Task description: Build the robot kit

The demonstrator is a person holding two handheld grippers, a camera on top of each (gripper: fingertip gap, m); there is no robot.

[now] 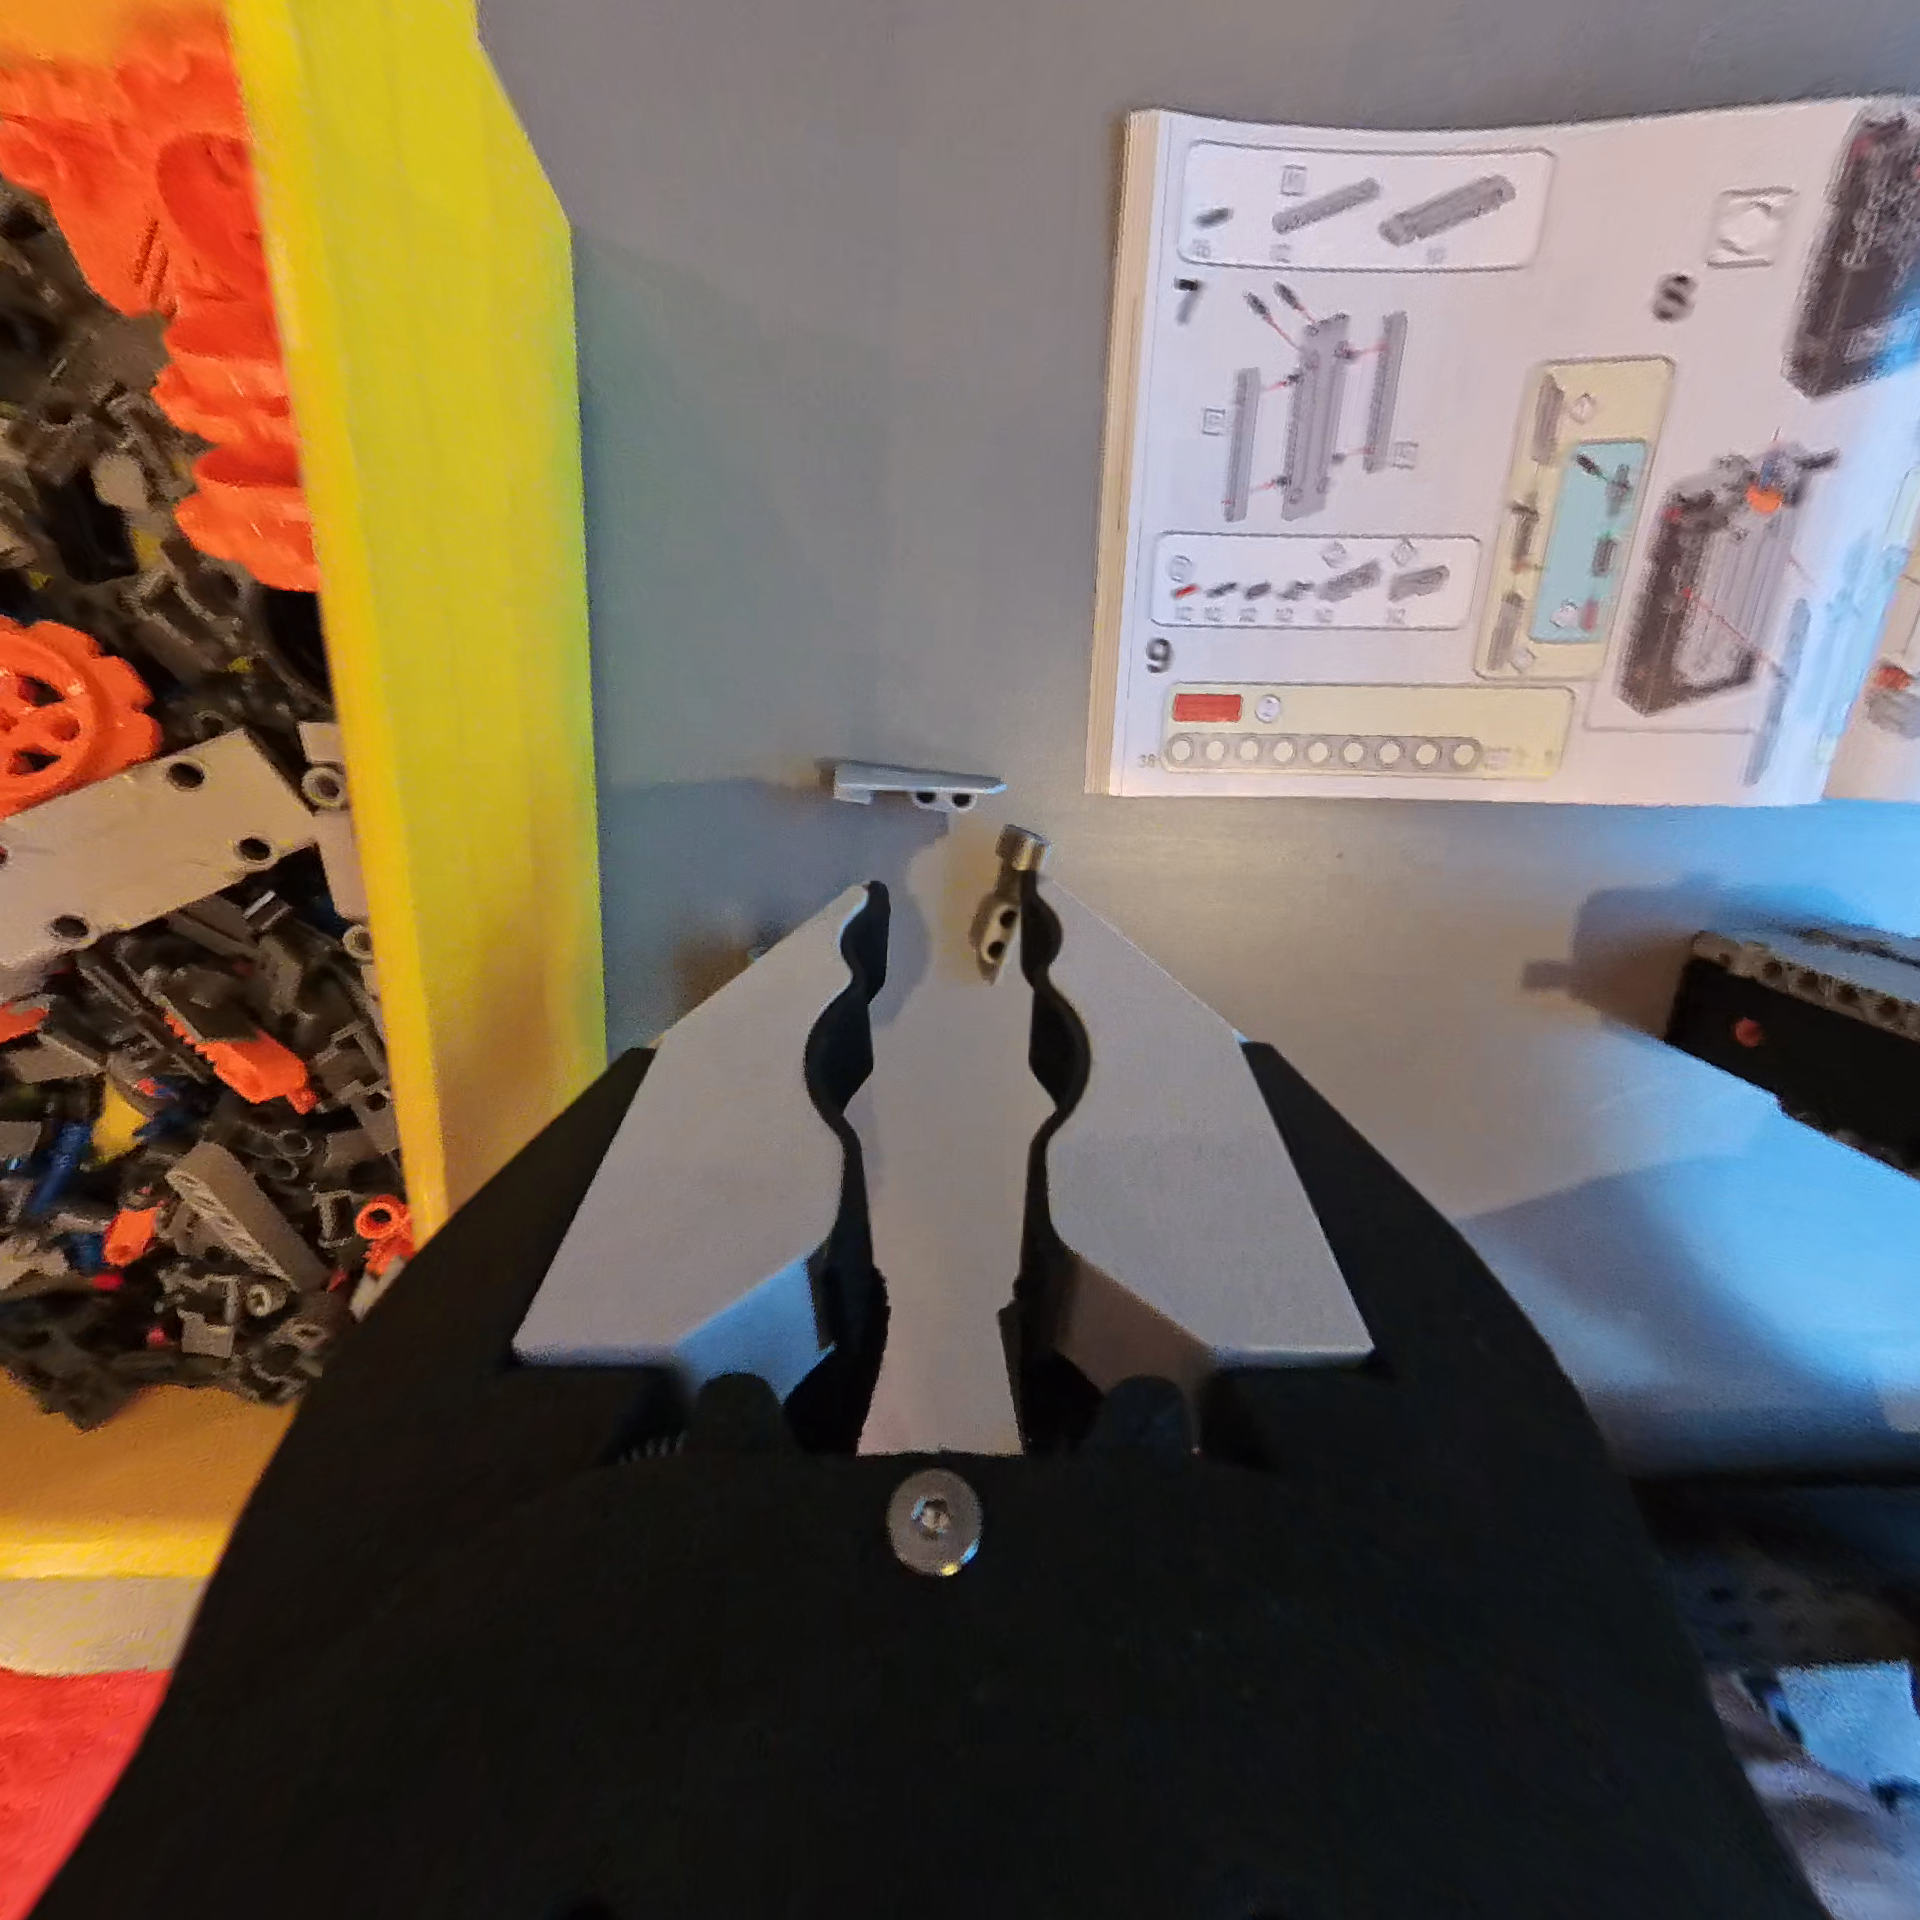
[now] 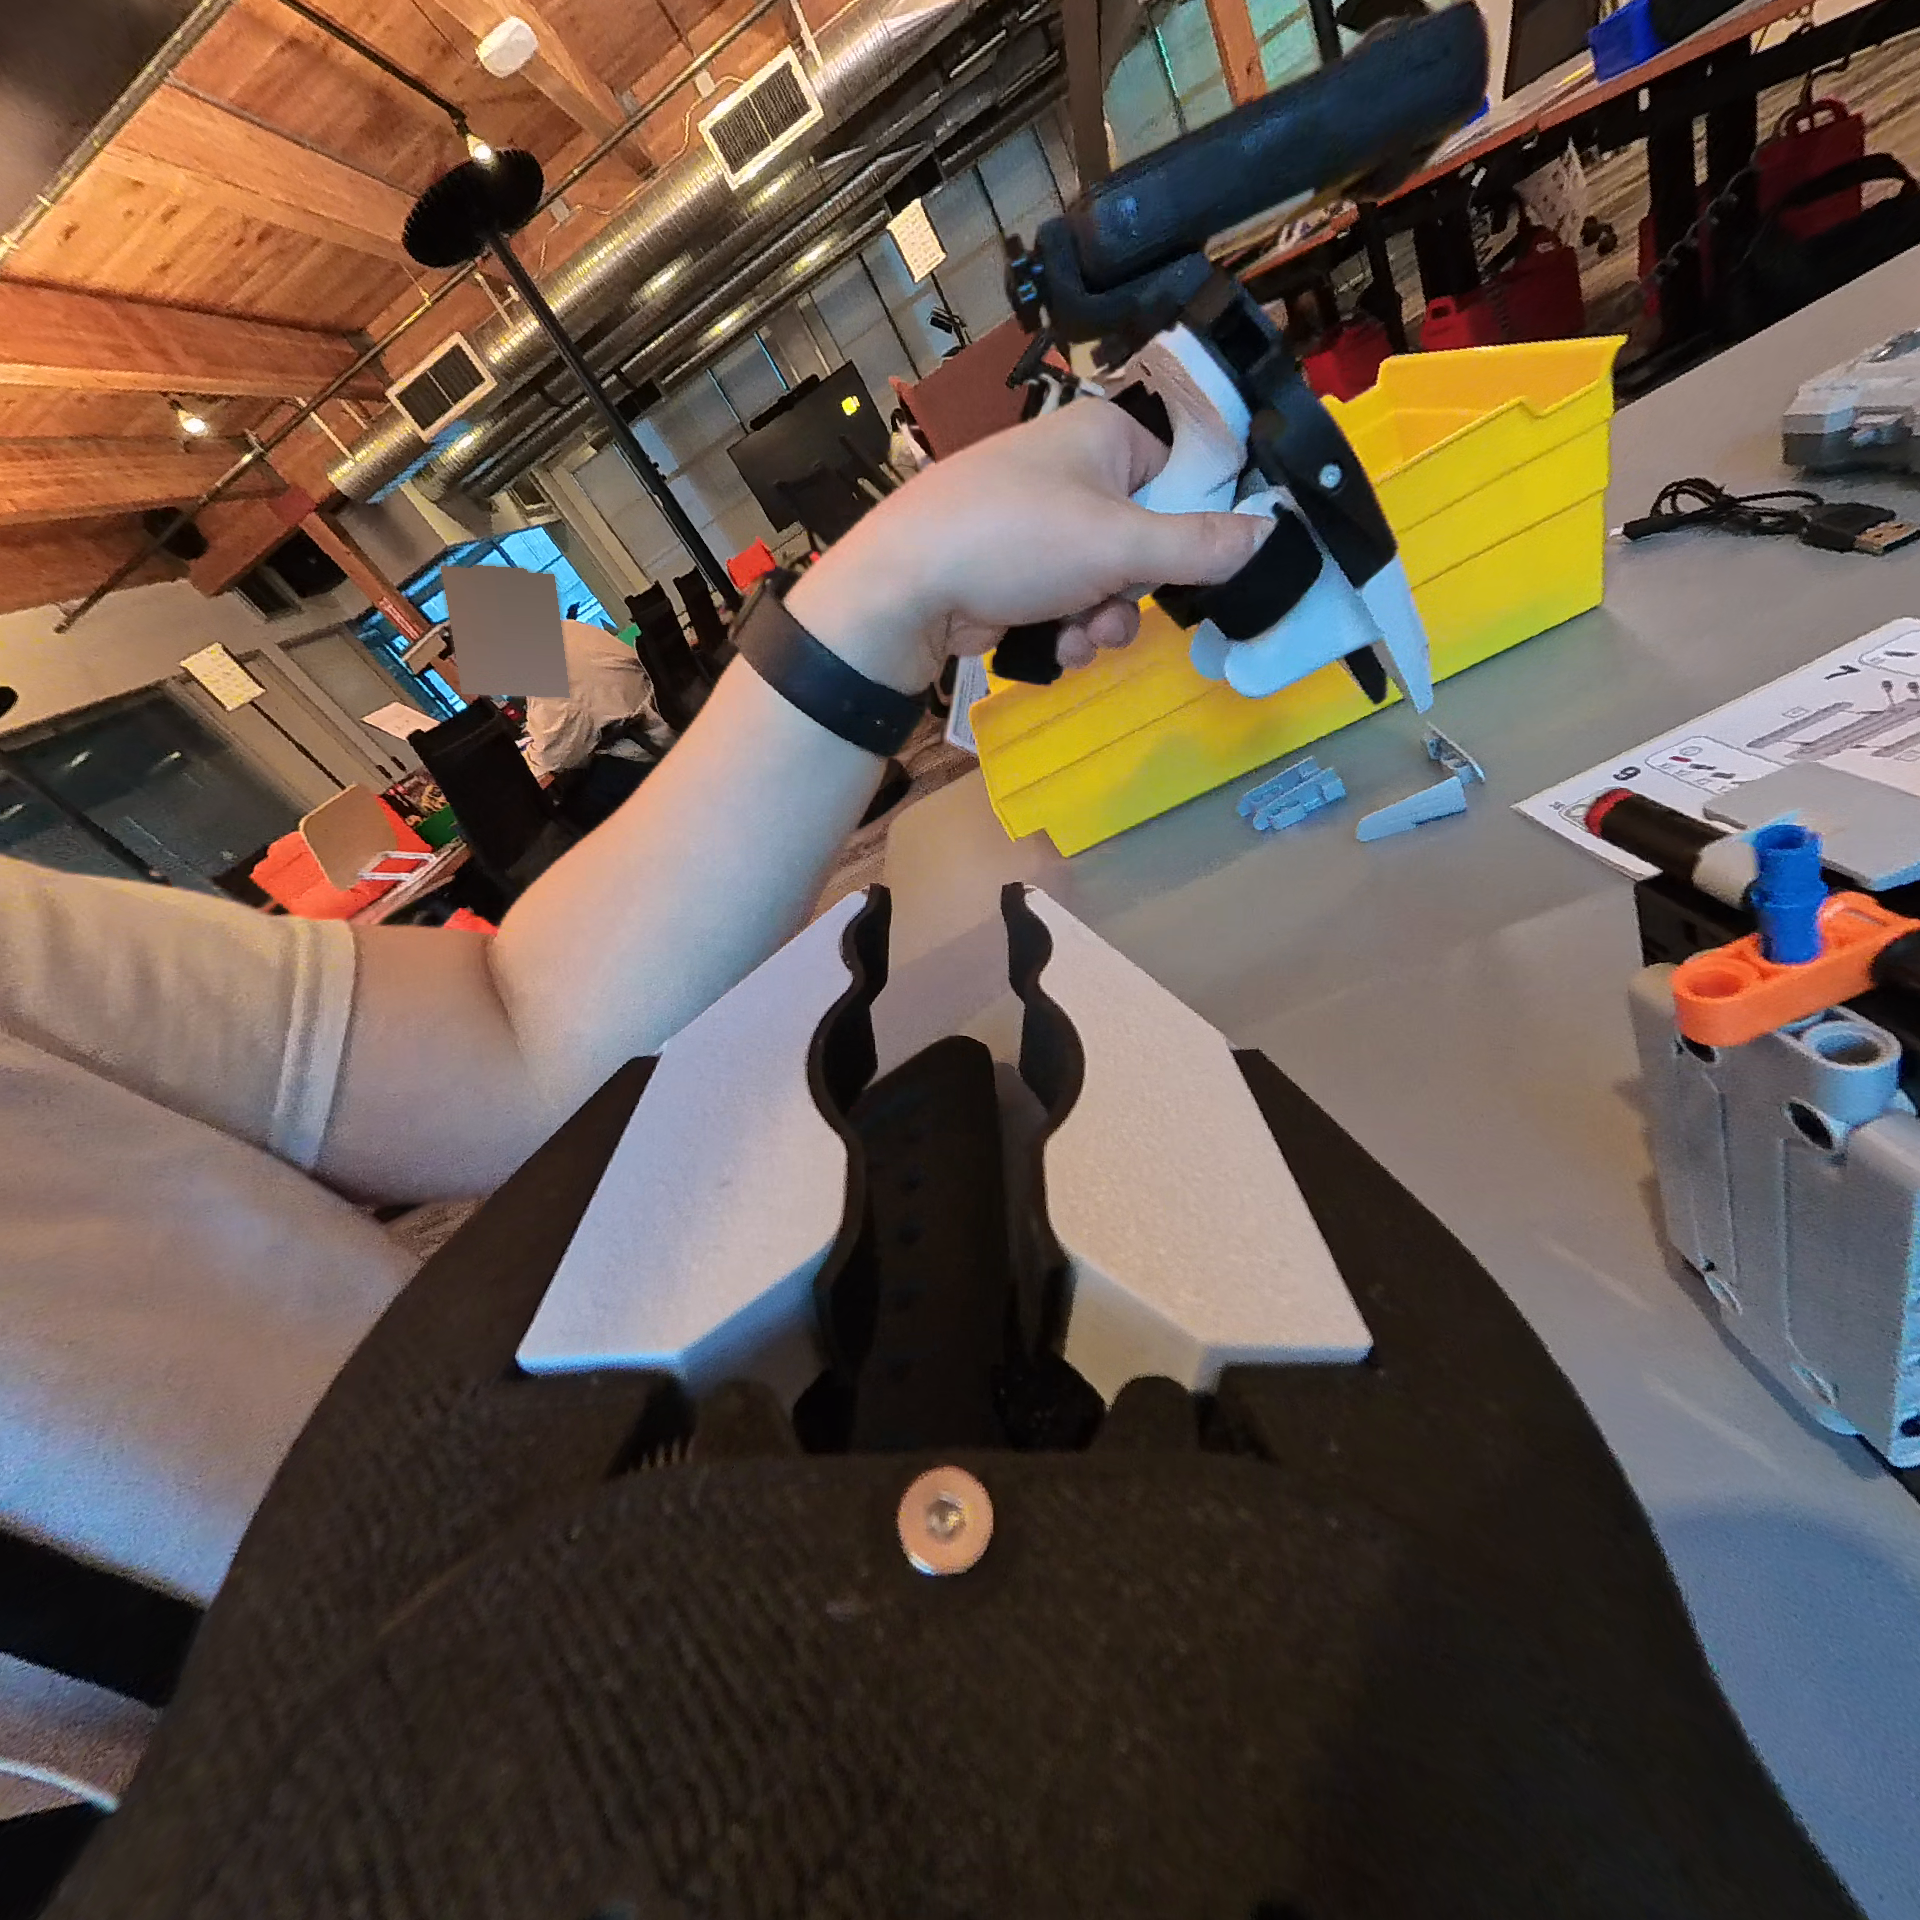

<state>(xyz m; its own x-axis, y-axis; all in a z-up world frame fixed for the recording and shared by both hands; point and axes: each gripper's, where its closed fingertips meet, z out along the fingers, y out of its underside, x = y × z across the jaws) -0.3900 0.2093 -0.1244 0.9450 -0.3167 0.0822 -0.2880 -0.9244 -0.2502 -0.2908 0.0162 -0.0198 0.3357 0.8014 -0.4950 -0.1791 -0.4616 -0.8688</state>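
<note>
My left gripper (image 1: 951, 899) is open and points down at the grey table (image 1: 831, 520). A small grey connector piece with two holes and a pin (image 1: 1000, 920) sits right beside its right fingertip, not clamped. A light grey piece (image 1: 914, 784) lies just beyond the tips. In the right wrist view a hand holds the left gripper (image 2: 1397, 686) over that connector (image 2: 1455, 753). My right gripper (image 2: 945, 894) is open and empty, raised near the table's edge. A dark strap with holes (image 2: 925, 1195) shows behind its fingers.
A yellow bin (image 1: 436, 623) full of black, grey and orange building pieces stands at the left; it also shows in the right wrist view (image 2: 1475, 520). An open instruction booklet (image 1: 1455, 468) lies far right. A grey assembly (image 2: 1787, 1195) with an orange beam (image 2: 1766, 982) stands right. Loose grey pieces (image 2: 1288, 795) lie by the bin. One gripper's finger ends stand about 25 cm off the other's.
</note>
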